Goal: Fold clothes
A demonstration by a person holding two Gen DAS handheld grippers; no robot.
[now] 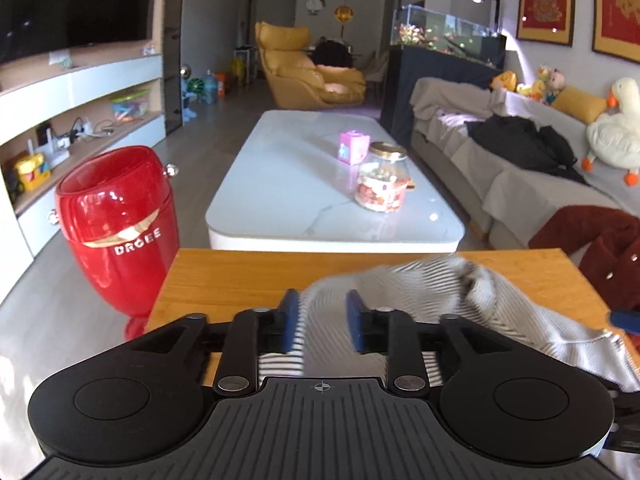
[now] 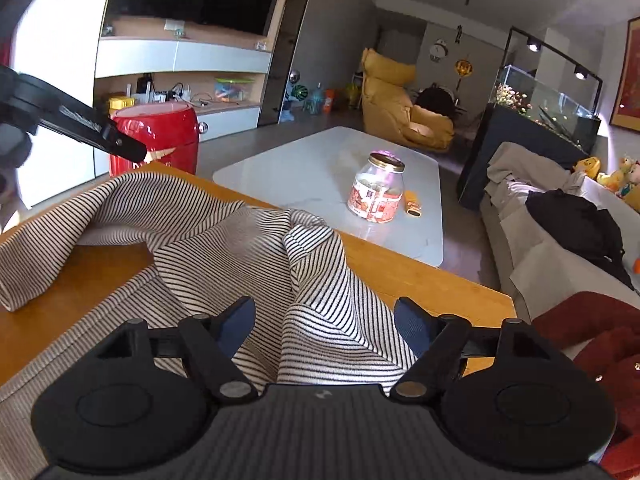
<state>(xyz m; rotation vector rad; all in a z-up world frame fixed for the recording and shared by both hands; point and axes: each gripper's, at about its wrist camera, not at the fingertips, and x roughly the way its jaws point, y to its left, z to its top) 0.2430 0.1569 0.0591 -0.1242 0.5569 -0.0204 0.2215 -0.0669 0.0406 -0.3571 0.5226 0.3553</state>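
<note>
so: striped garment [image 2: 256, 248] lies crumpled across the wooden table [image 2: 420, 280], one fold raised toward the table's far edge, part of it blurred in the left wrist view. left gripper [image 1: 322, 322] has its blue pads [image 1: 289, 320] spread with striped cloth between them; right gripper [image 2: 324, 320] also released, fingers wide apart over a ridge of the cloth. beyond: red bin [image 1: 116, 232], white coffee table [image 1: 288, 184] with a glass jar [image 1: 382, 178], dark red coat [image 2: 600, 332] at the right.

black-and-white striped garment [image 2: 224, 248], orange-brown wooden table [image 2: 420, 280], glossy red bin [image 1: 116, 224], blue fingers [image 1: 289, 320]
</note>
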